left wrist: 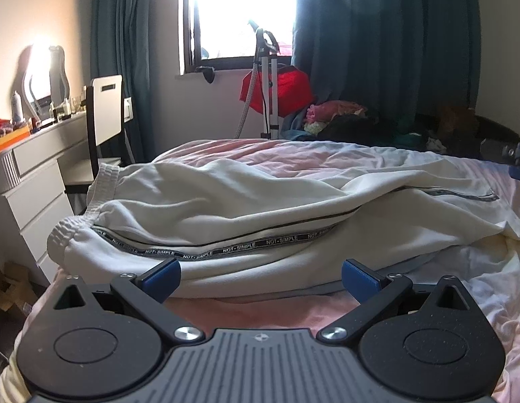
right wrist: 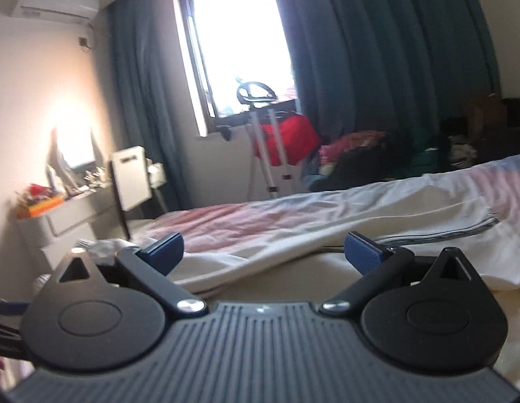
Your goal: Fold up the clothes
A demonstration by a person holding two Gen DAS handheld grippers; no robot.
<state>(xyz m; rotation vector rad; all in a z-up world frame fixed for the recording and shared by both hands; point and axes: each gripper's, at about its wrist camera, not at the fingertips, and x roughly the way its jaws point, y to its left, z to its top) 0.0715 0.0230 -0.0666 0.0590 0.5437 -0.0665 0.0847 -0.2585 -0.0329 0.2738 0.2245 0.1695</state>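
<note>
White trousers [left wrist: 226,208]: on the bed [left wrist: 260,154], folded lengthwise, long axis running left to right, elastic waistband [left wrist: 75,228] at left, legs toward the right. Left tongs [left wrist: 260,280]: spread apart, empty, just before the trousers. Right tongs [right wrist: 264,252]: spread apart, empty.

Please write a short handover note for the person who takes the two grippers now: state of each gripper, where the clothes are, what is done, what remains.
Left gripper: open, holds nothing, aimed at the near edge of the white track pants.
Right gripper: open, holds nothing, over the leg end of the pants.
Pants: on the pink bedsheet, lying lengthwise with one leg over the other, waistband at the left, hems at the right.
Done: it looks like the legs are laid together.
Left: fold across the length, probably hems toward waistband.
</note>
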